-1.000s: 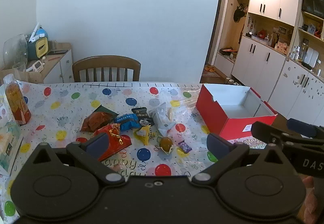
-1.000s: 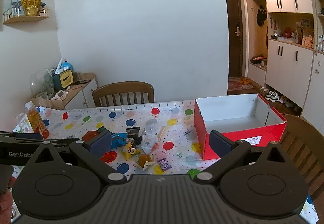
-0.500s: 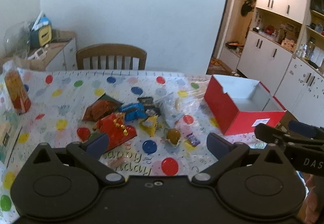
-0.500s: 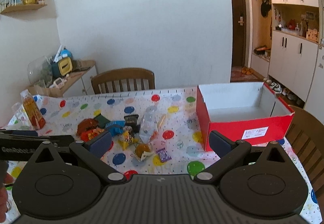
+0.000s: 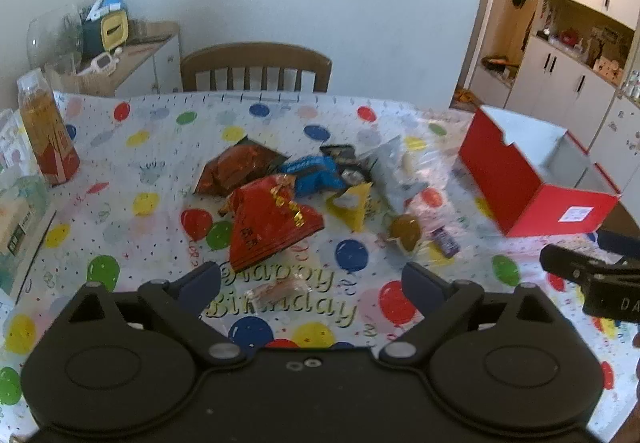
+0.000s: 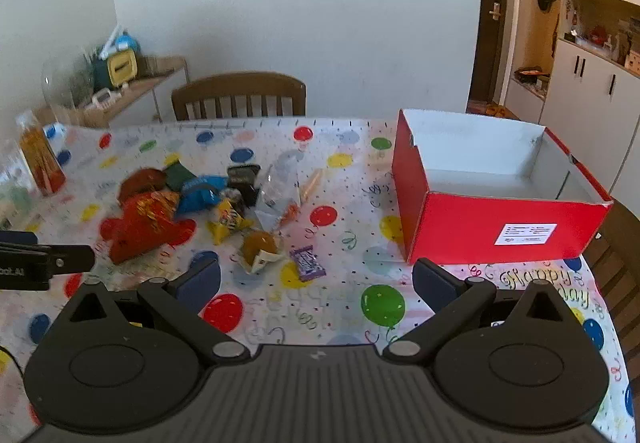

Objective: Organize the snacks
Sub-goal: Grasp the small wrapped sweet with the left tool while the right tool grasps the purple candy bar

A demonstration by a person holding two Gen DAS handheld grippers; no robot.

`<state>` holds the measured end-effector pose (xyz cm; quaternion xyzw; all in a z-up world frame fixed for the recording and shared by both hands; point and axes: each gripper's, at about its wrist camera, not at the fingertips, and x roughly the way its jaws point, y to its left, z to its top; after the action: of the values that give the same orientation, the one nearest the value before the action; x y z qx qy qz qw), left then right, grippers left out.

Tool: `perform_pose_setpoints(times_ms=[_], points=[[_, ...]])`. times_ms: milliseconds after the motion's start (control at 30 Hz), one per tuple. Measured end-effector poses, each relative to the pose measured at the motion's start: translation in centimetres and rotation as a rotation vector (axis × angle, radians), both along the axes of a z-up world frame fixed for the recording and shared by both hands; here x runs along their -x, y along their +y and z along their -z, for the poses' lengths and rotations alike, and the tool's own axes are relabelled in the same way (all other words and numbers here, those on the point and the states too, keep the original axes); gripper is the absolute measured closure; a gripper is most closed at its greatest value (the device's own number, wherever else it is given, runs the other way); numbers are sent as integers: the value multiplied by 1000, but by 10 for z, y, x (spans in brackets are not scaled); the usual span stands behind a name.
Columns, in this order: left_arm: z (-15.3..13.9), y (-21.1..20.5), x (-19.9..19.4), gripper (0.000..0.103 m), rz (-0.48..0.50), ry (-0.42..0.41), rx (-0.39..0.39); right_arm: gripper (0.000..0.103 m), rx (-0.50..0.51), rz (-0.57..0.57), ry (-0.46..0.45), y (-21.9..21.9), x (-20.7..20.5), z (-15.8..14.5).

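Note:
Several snacks lie heaped mid-table: a red packet (image 5: 272, 223) (image 6: 144, 223), a brown packet (image 5: 236, 169), a blue packet (image 5: 312, 173), a yellow packet (image 5: 352, 205), a round brown snack (image 5: 406, 231) (image 6: 260, 243) and a purple candy (image 5: 444, 241) (image 6: 307, 263). An empty red box (image 5: 516, 179) (image 6: 480, 227) stands to the right. My left gripper (image 5: 312, 283) hovers short of the red packet, its jaws closing, gripping nothing; a small clear-wrapped snack (image 5: 280, 289) lies on the cloth below the gap. My right gripper (image 6: 316, 279) is open and empty, short of the purple candy.
The table wears a balloon-print cloth (image 5: 140, 163). An orange drink bottle (image 5: 46, 131) and a pale carton (image 5: 20, 215) stand at the left edge. A wooden chair (image 5: 256, 67) is behind the table, a sideboard (image 5: 132, 55) at back left and white cupboards (image 6: 592, 103) at right.
Both grippers have sunk and come forward over the table, so the snacks look larger and nearer. The left jaws stand slightly narrower than before.

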<state>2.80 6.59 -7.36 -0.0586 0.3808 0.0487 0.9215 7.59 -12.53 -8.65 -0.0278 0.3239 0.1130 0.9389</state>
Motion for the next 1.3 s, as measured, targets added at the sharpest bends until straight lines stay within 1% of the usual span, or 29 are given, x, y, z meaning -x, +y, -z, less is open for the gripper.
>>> perform_pose_setpoints(times_ms=[167, 300, 333, 367, 500, 567, 633, 700, 767, 867, 933, 967, 1033, 1133, 1200, 1300], points=[[21, 10, -13, 11, 9, 44, -3, 0, 23, -42, 21, 4, -27, 18], [40, 19, -22, 18, 25, 76, -5, 1, 42, -75, 41, 9, -51, 36], [43, 21, -25, 19, 26, 82, -8, 6, 46, -81, 51, 10, -57, 40], [47, 22, -27, 22, 24, 93, -11, 8, 55, -85, 64, 12, -62, 44], [57, 28, -36, 24, 32, 118, -5, 9, 75, -113, 89, 19, -78, 59], [62, 28, -42, 24, 44, 123, -15, 16, 83, -132, 104, 21, -86, 65], [68, 28, -48, 26, 50, 136, -13, 22, 93, -131, 129, 23, -94, 73], [73, 28, -53, 29, 50, 146, -10, 28, 96, -127, 153, 23, -101, 81], [75, 26, -56, 32, 55, 145, -17, 39, 95, -120, 171, 23, -109, 87], [79, 24, -59, 35, 71, 148, -20, 41, 87, -131, 181, 24, -115, 90], [82, 23, -62, 38, 83, 157, -24, 45, 101, -150, 179, 27, -117, 91], [84, 23, -63, 41, 86, 163, -23, 49, 103, -156, 181, 28, -119, 92], [87, 25, -66, 46, 87, 178, -12, 50, 100, -166, 185, 29, -121, 92], [90, 27, -69, 48, 86, 185, -7, 50, 105, -175, 180, 30, -126, 93], [91, 28, -72, 53, 89, 189, 1, 50, 101, -189, 180, 32, -126, 94], [94, 28, -75, 55, 103, 202, 7, 55, 116, -208, 178, 35, -126, 96]])
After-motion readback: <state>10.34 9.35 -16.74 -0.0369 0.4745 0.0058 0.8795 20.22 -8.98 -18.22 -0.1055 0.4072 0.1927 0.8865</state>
